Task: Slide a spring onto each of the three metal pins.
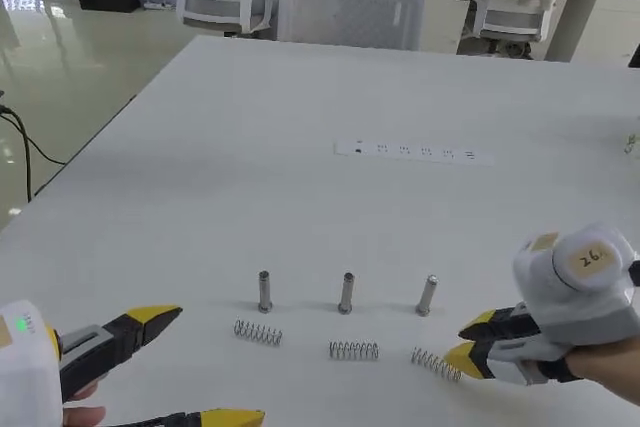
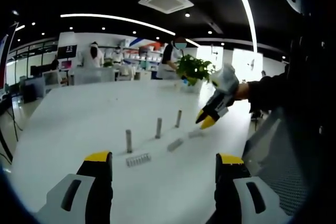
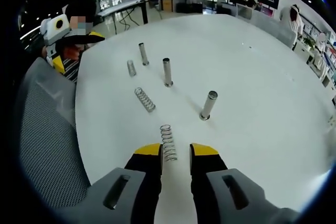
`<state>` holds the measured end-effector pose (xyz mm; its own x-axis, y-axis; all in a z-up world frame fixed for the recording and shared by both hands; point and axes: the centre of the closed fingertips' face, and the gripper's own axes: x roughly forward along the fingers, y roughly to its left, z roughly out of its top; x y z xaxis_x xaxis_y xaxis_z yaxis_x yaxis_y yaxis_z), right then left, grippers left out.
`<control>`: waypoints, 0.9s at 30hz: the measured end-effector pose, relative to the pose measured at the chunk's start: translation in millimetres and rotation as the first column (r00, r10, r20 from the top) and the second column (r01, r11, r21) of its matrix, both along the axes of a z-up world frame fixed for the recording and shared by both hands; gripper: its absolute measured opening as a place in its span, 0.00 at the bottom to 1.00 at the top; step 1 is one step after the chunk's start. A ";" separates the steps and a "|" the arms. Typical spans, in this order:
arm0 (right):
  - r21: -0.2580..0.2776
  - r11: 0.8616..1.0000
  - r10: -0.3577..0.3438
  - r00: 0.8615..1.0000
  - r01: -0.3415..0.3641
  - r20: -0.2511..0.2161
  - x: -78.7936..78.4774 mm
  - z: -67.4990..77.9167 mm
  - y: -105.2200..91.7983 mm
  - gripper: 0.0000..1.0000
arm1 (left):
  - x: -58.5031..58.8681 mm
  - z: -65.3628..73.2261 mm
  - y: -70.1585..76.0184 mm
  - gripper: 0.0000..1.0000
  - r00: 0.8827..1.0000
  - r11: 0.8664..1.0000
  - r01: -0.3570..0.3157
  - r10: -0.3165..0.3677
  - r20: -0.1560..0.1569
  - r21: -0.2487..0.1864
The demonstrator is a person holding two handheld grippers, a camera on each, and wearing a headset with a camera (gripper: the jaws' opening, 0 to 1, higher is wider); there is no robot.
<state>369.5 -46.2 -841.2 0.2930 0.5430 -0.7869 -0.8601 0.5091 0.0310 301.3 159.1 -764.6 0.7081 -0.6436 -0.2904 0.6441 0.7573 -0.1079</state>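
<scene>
Right claw part open, empty. Rightmost spring dead ahead, near end between jaws, long axis along my reach; left claw wide open, empty, farther off.

The table is seen in plain, unpatterned white. The three pins are finished in bare silver-grey metal, and the three springs are coiled in the same silvery tone. The left gripper is made up in white with black jaws capped in yellow, and a small green light is shown on its body. The right gripper is coloured likewise: a white-grey body, black jaws and yellow tips, with a round tan label marked in dark digits. A white power strip is dotted with dark sockets. A chair is covered in grey mesh. A plant is seen in green.
</scene>
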 end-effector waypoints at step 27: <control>-0.121 0.987 0.106 0.994 -0.106 0.000 -8.1 -23.7 -2.5 0.08 | 1.9 0.6 -2.9 0.76 1.000 1.000 0.010 -0.010 0.001 0.001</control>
